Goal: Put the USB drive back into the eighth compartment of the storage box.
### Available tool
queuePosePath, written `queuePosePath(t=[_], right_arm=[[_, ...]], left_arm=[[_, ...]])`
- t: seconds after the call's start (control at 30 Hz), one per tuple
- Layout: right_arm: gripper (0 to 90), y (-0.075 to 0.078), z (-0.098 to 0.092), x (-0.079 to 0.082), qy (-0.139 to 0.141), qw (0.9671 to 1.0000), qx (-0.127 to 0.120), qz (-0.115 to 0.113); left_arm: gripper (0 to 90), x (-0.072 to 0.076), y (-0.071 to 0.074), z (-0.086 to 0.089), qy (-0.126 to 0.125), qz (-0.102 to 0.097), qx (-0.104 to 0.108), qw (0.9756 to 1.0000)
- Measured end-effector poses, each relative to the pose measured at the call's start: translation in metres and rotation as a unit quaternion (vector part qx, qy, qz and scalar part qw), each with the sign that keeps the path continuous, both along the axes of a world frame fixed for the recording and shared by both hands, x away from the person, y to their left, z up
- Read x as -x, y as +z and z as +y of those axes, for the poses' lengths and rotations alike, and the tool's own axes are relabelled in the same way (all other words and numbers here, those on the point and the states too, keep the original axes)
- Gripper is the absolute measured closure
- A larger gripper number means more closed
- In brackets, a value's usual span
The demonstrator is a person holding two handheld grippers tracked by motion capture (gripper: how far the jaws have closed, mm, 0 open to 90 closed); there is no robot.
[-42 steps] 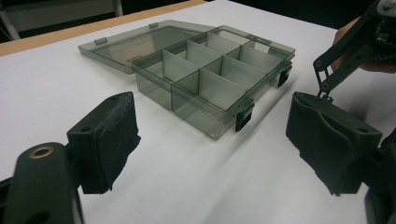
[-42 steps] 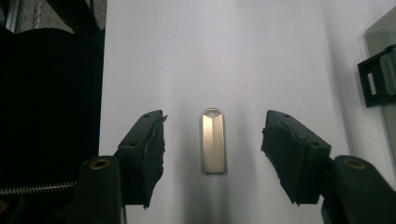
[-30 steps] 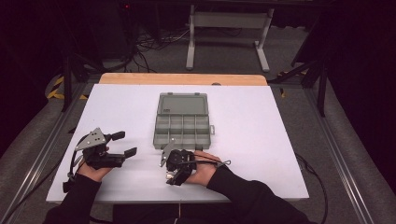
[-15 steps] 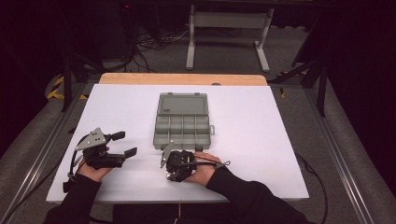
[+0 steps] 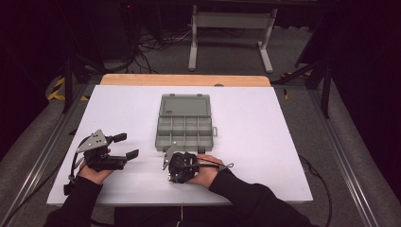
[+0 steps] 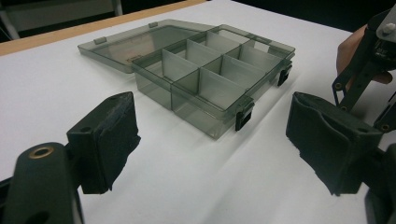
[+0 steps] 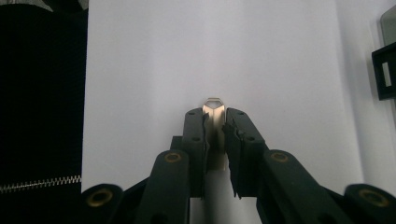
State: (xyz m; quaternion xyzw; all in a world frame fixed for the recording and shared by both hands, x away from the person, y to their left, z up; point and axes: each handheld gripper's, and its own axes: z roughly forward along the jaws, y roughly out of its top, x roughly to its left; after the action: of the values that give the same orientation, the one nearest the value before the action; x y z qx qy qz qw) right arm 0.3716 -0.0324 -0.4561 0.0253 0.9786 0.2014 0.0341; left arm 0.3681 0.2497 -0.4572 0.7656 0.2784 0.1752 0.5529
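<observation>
Just beside the open box (image 5: 186, 124), the right gripper (image 7: 215, 122), jaws just closing, clamped a small metal piece (image 7: 214, 108); the left gripper (image 5: 126, 145) stood apart.

1. The room is dark, and the far wall is black and cannot be seen clearly.
2. The floor (image 5: 293, 52) is grey and looks like carpet.
3. The white table top (image 5: 265, 142) is lit brightly from above, and a wooden edge (image 5: 184, 80) runs along its far side.
4. Behind the table stands a grey metal stand (image 5: 231, 28) with two legs.
5. Black cables (image 5: 151, 45) lie on the floor near the stand.
6. Metal rails (image 5: 347, 170) run on both sides of the table.
7. Yellow and black tape (image 5: 59, 90) marks the floor at the left.
</observation>
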Motion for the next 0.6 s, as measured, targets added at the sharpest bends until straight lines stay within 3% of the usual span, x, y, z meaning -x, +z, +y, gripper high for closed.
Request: queuePosePath(t=[0.3, 0.6], right_arm=[[79.0, 0.007, -0.004, -0.002, -0.004, 0.9999, -0.016, 0.005], [79.0, 0.022, -0.01, -0.004, -0.011, 0.9994, -0.033, -0.006]], left_arm=[[17.4, 0.0, 0.0, 0.0, 0.001, 0.0, 0.001, 1.0], [17.4, 0.0, 0.0, 0.0, 0.002, 0.0, 0.001, 1.0]])
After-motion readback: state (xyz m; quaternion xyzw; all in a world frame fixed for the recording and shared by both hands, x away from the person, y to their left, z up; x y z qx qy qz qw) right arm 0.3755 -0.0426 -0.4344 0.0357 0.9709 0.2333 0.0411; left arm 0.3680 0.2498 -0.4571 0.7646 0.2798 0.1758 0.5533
